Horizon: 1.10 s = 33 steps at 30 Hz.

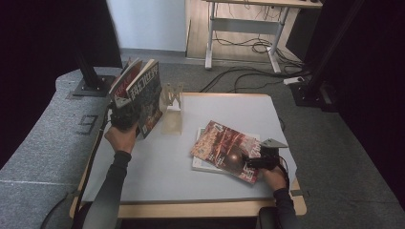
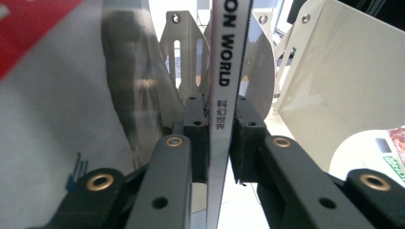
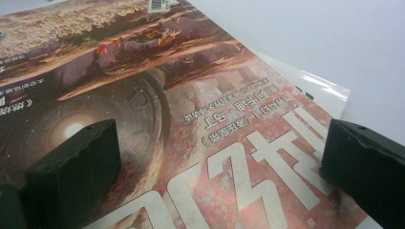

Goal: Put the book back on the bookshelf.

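Beside rack [image 1: 172,109], tool-clamped upright magazine [image 1: 147,95]

Grey carpet [image 1: 334,143] is covering the floor beyond the worktop's [image 1: 229,107] far edge, black cables [image 1: 248,76] are trailing toward a white-legged desk [image 1: 248,28], and a pale wall [image 1: 148,24] is standing behind.

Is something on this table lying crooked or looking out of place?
Yes. The top magazine lies turned askew on the white magazine beneath it, so their edges do not line up. The held magazine, gripped at its spine by the left gripper, tilts near the rack.
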Motion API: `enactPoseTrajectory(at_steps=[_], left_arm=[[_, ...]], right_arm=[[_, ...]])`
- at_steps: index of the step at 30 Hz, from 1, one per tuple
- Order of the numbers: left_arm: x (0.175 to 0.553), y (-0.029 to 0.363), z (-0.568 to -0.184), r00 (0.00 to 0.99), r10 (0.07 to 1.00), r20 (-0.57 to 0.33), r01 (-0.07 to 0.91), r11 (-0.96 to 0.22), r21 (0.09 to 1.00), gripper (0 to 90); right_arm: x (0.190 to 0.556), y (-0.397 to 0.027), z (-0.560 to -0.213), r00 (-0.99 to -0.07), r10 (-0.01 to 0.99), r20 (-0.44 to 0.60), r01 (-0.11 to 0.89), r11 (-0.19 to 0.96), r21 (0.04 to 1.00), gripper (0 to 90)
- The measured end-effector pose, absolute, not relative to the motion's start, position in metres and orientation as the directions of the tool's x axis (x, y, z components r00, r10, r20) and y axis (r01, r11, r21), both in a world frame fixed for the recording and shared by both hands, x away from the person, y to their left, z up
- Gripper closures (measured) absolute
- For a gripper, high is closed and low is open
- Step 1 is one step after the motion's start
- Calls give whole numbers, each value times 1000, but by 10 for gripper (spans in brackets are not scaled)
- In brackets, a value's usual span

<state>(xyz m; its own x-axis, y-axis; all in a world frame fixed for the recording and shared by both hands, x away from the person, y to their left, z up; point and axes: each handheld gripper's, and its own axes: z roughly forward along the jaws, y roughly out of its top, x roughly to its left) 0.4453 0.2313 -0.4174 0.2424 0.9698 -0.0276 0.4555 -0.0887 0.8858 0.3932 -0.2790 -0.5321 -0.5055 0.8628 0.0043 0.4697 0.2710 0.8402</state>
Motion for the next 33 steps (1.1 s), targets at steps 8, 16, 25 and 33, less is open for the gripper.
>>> enactPoseTrajectory(at_steps=[8, 16, 25, 33], left_arm=[[441, 228, -419, 275, 961, -12, 464, -122, 878, 638], [430, 228, -418, 301, 953, -24, 445, -117, 888, 574], [416, 232, -420, 367, 929, -34, 436, -140, 889, 441], [406, 236, -422, 455, 885, -97, 468, -145, 872, 298]], right_arm=[[393, -279, -532, -505, 863, 6, 471, 270, 840, 0], [393, -279, -532, -505, 863, 6, 471, 270, 840, 0], [393, -279, -532, -506, 863, 4, 470, 272, 840, 0], [393, -279, -532, -506, 862, 3, 468, 272, 841, 0]])
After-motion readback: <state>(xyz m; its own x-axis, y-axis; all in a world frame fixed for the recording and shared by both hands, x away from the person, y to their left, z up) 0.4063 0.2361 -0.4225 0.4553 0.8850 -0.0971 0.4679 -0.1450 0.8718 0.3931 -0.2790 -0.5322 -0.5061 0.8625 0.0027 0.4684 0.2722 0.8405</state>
